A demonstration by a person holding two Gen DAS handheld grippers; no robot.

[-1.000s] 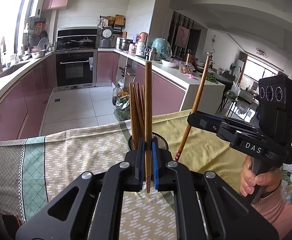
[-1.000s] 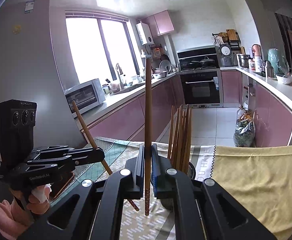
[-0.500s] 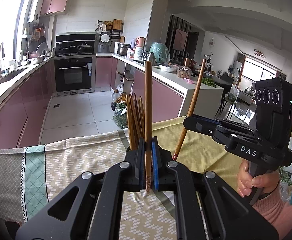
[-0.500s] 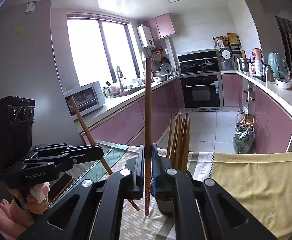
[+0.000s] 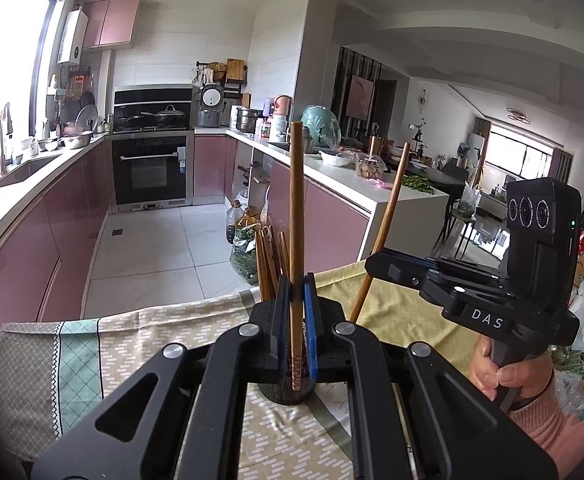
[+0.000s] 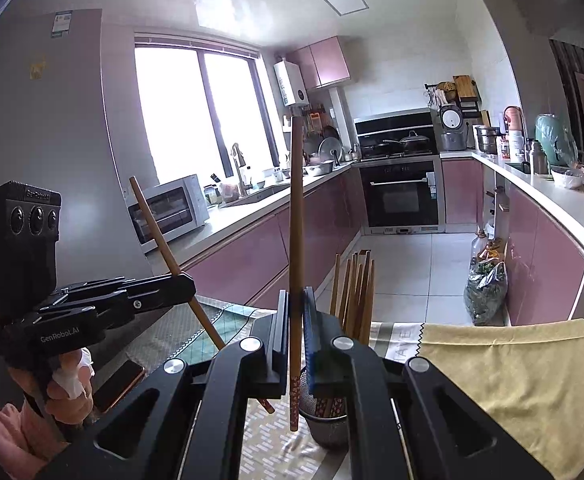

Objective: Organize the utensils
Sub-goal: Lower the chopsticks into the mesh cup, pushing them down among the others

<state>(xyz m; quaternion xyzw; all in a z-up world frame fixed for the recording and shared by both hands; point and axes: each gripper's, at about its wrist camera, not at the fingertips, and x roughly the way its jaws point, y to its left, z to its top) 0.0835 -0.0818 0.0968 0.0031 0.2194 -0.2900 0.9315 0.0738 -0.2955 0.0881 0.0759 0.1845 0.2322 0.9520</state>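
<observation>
Left tool clamping upright chopstick, holder directly beneath

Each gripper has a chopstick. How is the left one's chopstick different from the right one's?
In the left wrist view, the left gripper holds its chopstick nearly straight upright, while the right gripper holds its chopstick leaning. The left chopstick's tip hangs right in front of the holder in that picture; the right chopstick's tip is off to the side of it. Both are long brown wooden sticks, clamped tight, not yet in the holder with the other chopsticks.
</observation>
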